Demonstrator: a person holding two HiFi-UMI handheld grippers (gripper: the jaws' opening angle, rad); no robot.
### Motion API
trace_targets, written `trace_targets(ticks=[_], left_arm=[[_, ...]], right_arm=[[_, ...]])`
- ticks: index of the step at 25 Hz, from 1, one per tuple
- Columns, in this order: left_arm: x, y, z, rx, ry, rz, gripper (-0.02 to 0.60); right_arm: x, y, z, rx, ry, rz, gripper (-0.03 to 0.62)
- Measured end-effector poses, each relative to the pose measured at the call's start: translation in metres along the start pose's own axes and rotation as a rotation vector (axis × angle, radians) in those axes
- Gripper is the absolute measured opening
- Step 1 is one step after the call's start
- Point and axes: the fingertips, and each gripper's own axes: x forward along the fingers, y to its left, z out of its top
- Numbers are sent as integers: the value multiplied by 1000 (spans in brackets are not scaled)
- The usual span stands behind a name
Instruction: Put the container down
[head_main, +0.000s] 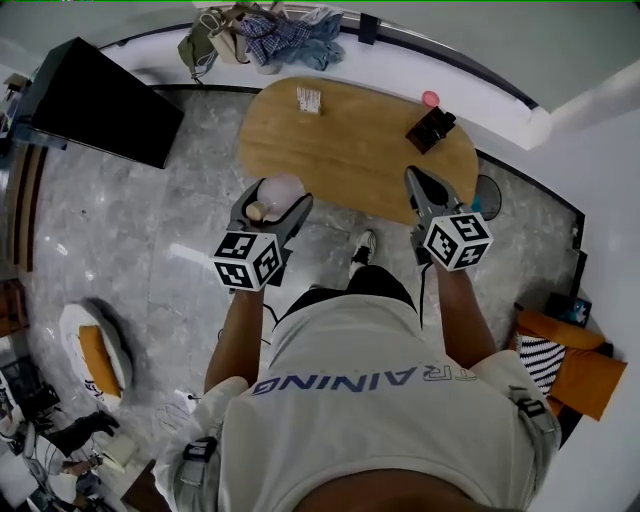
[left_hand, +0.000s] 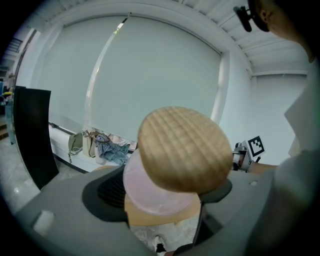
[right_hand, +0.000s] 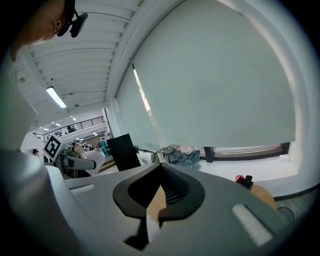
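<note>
The left hand-held gripper (head_main: 274, 208) clamps the round translucent pink container with a ribbed wooden lid (left_hand: 183, 149), its jaws spread wide on its sides. The container hangs in the air at the near left edge of the oval wooden worktop (head_main: 360, 150). The right hand-held gripper (right_hand: 157, 209) is closed on nothing at the worktop's near right edge. A black box (head_main: 430, 128) sits on the worktop's far right end.
</note>
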Motion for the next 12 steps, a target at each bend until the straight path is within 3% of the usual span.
trace_targets(ticks=[6,12], left_arm=[[80,7,1,0,57,30,399],[141,17,-33,-14,158,17,400]], right_arm=[[41,-66,0,32,68,4,15],[70,-98,-30,58,160,6,16]])
